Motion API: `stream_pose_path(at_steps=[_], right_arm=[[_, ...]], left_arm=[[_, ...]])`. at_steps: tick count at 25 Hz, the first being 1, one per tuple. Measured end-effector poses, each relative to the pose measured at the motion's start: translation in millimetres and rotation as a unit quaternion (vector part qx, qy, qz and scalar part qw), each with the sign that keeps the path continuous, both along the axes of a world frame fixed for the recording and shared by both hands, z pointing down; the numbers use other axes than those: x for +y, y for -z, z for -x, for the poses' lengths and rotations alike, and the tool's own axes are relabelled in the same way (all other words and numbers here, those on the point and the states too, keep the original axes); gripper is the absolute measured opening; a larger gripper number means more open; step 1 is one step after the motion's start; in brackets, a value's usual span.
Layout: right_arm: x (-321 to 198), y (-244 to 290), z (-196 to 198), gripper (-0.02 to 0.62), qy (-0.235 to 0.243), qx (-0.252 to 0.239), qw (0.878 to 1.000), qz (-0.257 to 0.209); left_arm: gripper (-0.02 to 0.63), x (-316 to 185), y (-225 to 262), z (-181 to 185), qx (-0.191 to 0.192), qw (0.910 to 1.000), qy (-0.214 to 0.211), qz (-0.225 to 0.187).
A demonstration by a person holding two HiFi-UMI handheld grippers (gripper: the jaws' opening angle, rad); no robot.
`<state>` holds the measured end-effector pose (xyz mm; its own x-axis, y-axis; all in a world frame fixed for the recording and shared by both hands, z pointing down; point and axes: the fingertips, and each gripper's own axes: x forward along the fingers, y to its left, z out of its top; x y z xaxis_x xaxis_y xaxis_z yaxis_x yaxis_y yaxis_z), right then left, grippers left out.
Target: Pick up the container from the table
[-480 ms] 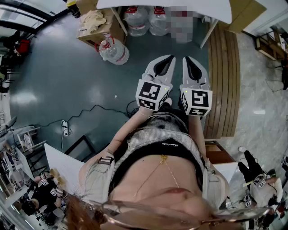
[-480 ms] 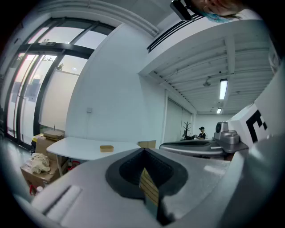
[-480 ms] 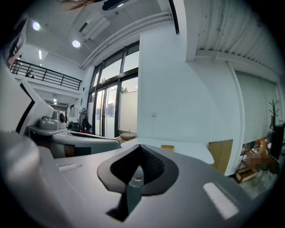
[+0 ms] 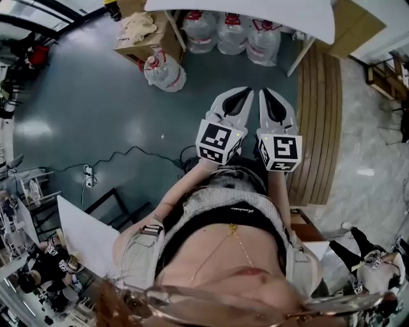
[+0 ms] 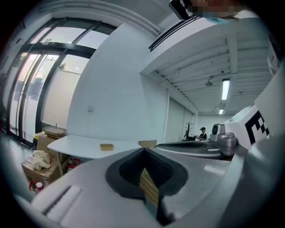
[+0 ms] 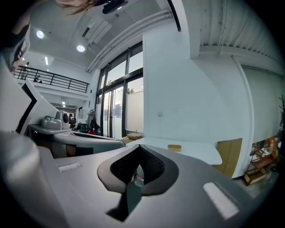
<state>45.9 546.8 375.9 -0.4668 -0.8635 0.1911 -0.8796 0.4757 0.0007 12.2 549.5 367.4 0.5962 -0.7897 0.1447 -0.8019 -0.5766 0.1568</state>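
Observation:
The container (image 5: 106,146) is a small flat tan box lying on a white table (image 5: 75,144). The right gripper view shows the container (image 6: 174,147) on the same table (image 6: 196,153), some way ahead of the jaws. In the head view only the table's near edge (image 4: 255,16) shows, and the container is out of sight. My left gripper (image 4: 245,92) and right gripper (image 4: 266,92) are held side by side in front of the person's body, pointing toward the table and well short of it. Both are shut with nothing in them, as the left gripper (image 5: 143,150) and right gripper (image 6: 140,147) show.
Several large water jugs (image 4: 233,32) stand under the table, and another jug (image 4: 165,71) lies on the dark floor beside a cardboard box (image 4: 137,35). A cable (image 4: 128,153) runs across the floor. A wooden strip (image 4: 319,115) borders the floor on the right.
The head view has shifted slightly, so a little more of the table edge shows. Both grippers stay side by side and shut.

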Motion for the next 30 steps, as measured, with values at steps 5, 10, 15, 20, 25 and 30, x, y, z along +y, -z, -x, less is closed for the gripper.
stream_pose_path(at_steps=[5, 10, 15, 20, 25, 30], right_arm=[[-5.0, -3.6, 3.8, 0.026, 0.008, 0.011, 1.000, 0.006], [-11.5, -6.1, 4.2, 0.026, 0.000, 0.010, 1.000, 0.002], [-33.7, -4.3, 0.8, 0.026, -0.020, 0.008, 1.000, 0.000], [-70.0, -1.6, 4.8, 0.026, -0.039, 0.010, 0.999, -0.001], [-108.3, -0.4, 17.2, 0.026, -0.046, 0.015, 0.999, -0.002], [-146.3, 0.1, 33.7, 0.026, -0.052, 0.013, 0.999, -0.003]], left_arm=[[0.002, -7.7, -5.4, 4.5, -0.009, 0.9998, 0.008, 0.014], [0.000, -16.8, -8.9, 6.0, -0.008, 0.9999, 0.004, 0.013], [0.001, -43.0, -6.6, 3.2, -0.001, 0.9999, -0.014, 0.007], [0.001, -77.7, -5.9, 9.1, -0.001, 0.9995, -0.032, 0.007], [0.001, -118.0, -4.1, 18.5, 0.001, 0.9988, -0.048, 0.005], [0.000, -152.6, -5.0, 33.0, 0.000, 0.9981, -0.061, 0.007]])
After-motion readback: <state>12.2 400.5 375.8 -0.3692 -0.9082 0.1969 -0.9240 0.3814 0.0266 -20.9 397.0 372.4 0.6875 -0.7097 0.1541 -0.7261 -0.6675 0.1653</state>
